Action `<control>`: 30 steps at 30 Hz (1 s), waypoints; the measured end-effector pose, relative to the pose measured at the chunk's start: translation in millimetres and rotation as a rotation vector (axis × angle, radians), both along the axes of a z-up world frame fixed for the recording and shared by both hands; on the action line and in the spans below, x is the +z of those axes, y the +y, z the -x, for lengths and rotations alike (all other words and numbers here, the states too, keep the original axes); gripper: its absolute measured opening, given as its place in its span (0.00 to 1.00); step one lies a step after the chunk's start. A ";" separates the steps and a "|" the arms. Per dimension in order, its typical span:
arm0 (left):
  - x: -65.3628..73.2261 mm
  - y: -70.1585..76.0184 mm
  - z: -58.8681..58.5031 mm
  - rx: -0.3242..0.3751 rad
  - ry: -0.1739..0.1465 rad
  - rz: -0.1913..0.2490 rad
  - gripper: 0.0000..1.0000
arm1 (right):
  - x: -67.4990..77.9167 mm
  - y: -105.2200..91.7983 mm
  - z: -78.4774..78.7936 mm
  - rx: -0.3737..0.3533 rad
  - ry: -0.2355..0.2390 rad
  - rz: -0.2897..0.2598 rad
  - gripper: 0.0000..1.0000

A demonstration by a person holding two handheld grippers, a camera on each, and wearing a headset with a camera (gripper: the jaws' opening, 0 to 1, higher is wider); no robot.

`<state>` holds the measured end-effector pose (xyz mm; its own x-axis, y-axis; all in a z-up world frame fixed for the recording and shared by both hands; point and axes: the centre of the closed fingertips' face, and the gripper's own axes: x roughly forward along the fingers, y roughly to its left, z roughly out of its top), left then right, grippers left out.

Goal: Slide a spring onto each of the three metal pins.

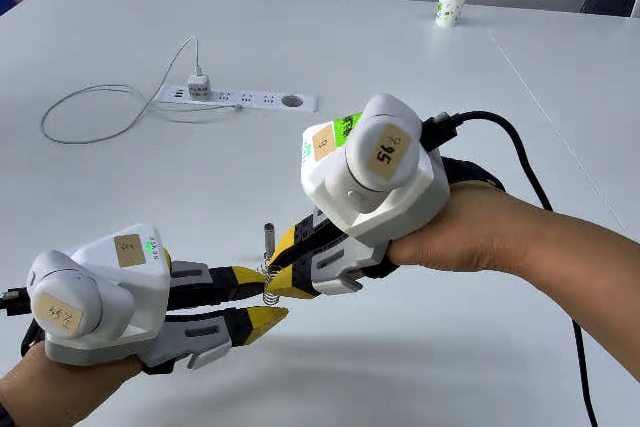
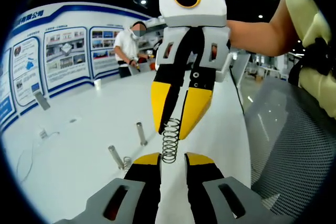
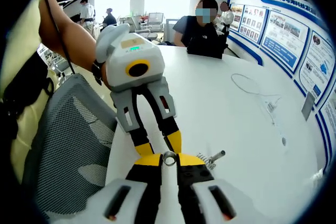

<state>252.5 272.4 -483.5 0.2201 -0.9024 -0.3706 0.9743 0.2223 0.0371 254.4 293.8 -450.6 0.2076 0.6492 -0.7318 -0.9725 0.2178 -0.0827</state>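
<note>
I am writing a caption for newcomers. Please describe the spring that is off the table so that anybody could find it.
Over the white workbench, two grippers meet tip to tip. The right gripper pinches a metal coil spring in its yellow tips, with the open left gripper beyond it. Unlike the other spring, at the foot of a pin, it hangs in the air.

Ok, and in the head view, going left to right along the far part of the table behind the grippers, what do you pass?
white cable loop → power strip → paper cup
</note>
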 end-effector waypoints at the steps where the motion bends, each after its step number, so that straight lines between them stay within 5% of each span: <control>1: 0.0 0.9 -0.3 0.004 0.002 0.001 0.20 | 0.5 -1.0 -0.7 -0.003 -0.002 0.000 0.11; 12: 6.2 18.8 -6.4 0.065 0.021 0.027 0.33 | 9.6 -25.9 -15.5 -0.068 -0.014 0.007 0.11; 30: 7.0 38.9 -10.9 0.149 0.042 0.044 0.47 | 12.8 -81.6 -65.2 -0.256 -0.048 0.032 0.11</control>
<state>263.4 311.3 -476.5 0.3379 -0.8765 -0.3429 0.9308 0.3652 -0.0161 319.6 212.2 -437.7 0.3971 0.5474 -0.7366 -0.8807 0.4531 -0.1380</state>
